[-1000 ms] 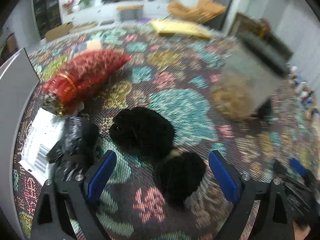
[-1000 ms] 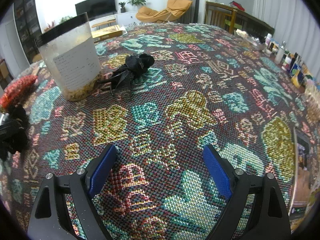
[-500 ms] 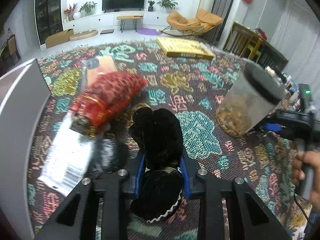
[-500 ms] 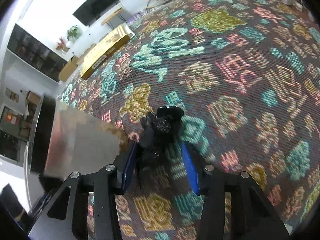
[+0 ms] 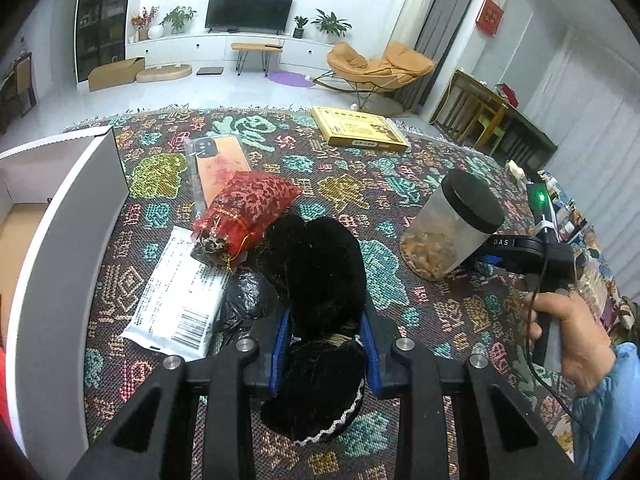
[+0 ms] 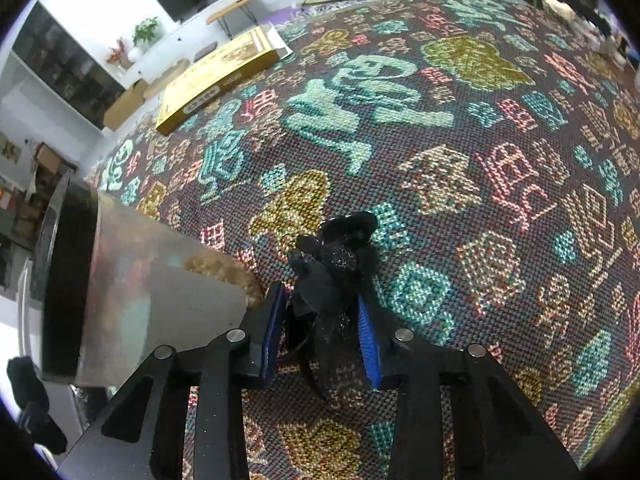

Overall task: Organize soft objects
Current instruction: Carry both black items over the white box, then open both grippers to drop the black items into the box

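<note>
here the left claw [image 5: 325, 350] is clamped on a black plush toy [image 5: 320, 280], its blue pads pressed into the narrow waist of the toy. the toy's long axis runs straight up the left wrist frame, in line with the fingers: a broad furry part stands above the pads toward frame centre, and a lace-trimmed part hangs below them at lower centre. whether the lower part touches the patterned cloth on the worktop [image 5: 360, 184] cannot be told.

the relation that governs the coming move is the white bin [image 5: 80, 208]. its wall fills the left edge of the left wrist frame, so the bin lies to the left of the held toy and well apart from the right claw. if the bin is the collecting place, which is a judgement only, the left hand has the shorter path: a sideways carry to frame left, clearing the red pouch [image 5: 248, 208], the white packet [image 5: 180, 308] and the black bag [image 5: 244, 300] that lie between.

the right claw [image 6: 322, 328] has closed narrow on a small black hair bow [image 6: 336, 276]; the pads press it from both sides. its long axis also runs up the right wrist frame, with the glossy loops just above the fingertips. a clear jar with a black lid [image 6: 120, 292] stands just to the left of this claw, between it and the bin side, so a carry toward the bin probably needs a lift over or around the jar first.
</note>
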A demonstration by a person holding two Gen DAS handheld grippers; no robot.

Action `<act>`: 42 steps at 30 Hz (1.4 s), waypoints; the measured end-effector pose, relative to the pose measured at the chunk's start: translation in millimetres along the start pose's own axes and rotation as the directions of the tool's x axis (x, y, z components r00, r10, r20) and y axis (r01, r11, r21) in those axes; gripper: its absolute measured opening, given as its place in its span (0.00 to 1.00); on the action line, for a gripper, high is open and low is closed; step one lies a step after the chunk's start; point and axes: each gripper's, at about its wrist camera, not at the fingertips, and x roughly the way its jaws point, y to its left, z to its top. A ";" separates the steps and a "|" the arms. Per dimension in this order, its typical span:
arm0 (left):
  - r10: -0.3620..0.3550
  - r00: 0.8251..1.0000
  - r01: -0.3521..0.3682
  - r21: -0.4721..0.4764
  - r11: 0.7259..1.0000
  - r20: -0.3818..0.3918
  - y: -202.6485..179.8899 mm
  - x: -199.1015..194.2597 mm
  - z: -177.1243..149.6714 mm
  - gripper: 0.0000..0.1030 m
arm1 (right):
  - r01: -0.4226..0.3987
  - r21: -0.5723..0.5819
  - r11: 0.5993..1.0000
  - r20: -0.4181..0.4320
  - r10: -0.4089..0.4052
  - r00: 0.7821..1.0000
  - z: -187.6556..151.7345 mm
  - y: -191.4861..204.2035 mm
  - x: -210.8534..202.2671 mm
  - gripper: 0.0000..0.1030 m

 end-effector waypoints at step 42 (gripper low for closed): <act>0.535 0.834 -0.457 -0.372 0.808 0.136 264.7 -244.9 -125.3 0.98 | -0.208 -0.732 0.649 0.037 0.343 0.939 -270.4 375.5 -137.6 0.80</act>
